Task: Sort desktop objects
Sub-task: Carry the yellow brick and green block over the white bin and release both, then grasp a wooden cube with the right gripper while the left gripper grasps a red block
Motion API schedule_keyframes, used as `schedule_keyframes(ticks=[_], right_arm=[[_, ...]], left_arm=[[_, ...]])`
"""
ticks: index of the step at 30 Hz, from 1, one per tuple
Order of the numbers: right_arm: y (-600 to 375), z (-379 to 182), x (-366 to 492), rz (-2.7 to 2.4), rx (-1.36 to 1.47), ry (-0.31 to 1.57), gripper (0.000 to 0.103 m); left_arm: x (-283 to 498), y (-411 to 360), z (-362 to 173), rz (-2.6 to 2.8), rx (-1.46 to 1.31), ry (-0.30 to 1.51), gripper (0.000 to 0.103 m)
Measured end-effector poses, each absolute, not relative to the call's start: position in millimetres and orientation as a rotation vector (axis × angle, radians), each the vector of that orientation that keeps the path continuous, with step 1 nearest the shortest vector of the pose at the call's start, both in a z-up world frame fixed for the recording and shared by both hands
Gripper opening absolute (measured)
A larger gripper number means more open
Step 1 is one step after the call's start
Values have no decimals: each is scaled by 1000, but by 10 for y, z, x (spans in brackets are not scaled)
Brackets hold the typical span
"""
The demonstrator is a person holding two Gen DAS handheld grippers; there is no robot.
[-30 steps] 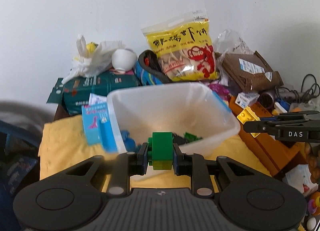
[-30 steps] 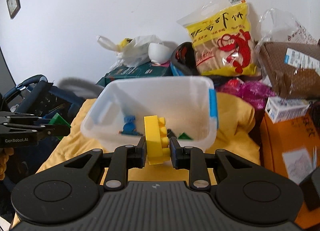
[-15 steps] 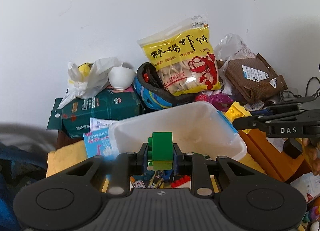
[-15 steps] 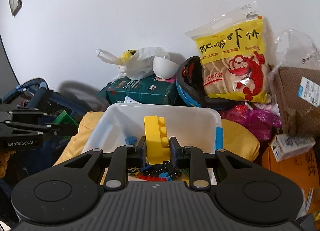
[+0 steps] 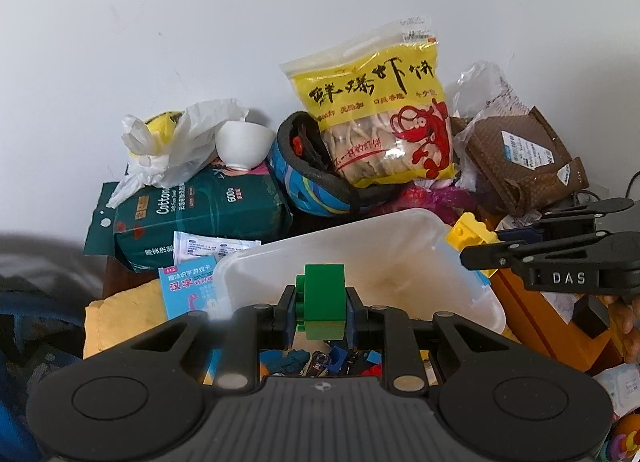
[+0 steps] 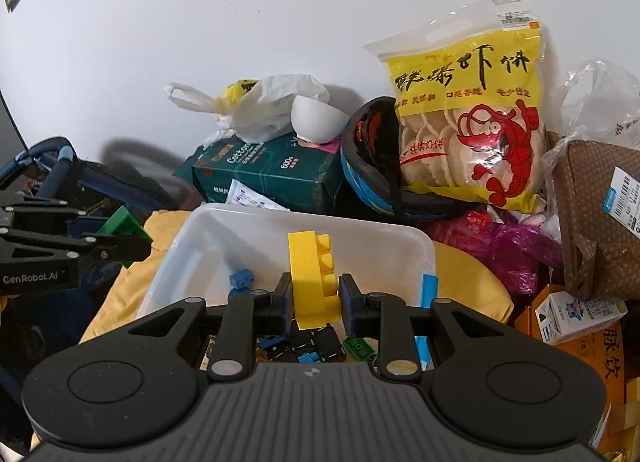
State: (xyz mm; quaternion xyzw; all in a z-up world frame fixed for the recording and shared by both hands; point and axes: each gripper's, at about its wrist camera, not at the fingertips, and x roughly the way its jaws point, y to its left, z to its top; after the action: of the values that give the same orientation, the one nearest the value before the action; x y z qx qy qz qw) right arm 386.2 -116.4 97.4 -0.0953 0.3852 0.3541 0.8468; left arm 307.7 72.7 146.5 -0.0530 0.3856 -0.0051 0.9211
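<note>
Light was bright and even, with soft shadows on the wall (image 6: 132, 150). Fisheye bending darkened the corners. The snack bag (image 6: 472, 110) showed glare.

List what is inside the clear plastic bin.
The clear plastic bin holds small toy bricks: a blue brick, black pieces and a green piece. The grippers' bodies cover the rest of its floor.
</note>
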Motion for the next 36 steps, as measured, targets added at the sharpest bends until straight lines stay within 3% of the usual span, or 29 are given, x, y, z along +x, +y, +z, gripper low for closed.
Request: schedule_keyframes(ticks=[8,10,11,12,24,29,36], right_arm=[[-993,832,3928,758,-242,879,27],[-980,785,3961,749,-230,894,30],[-983,769,3975,737,-217,896,46],[-992,752,3995,719,-203,893,63],[-1446,394,3339,759,-143,797,62],[-1623,-103,2698,827,-242,761,64],[-1513,-750,2280,916,-399,834,64]], left_arm=[[3266,712,1301,-2,-125,861,27],[3303,703,1273,12,-113,863,37],[3307,703,1258,27,-111,860,51],[3305,711,1249,37,-110,851,57],[2236,751,650,31,-111,774,57],[1698,587,110,27,-137,813,57],[1572,285,-476,-13,-70,933,57]])
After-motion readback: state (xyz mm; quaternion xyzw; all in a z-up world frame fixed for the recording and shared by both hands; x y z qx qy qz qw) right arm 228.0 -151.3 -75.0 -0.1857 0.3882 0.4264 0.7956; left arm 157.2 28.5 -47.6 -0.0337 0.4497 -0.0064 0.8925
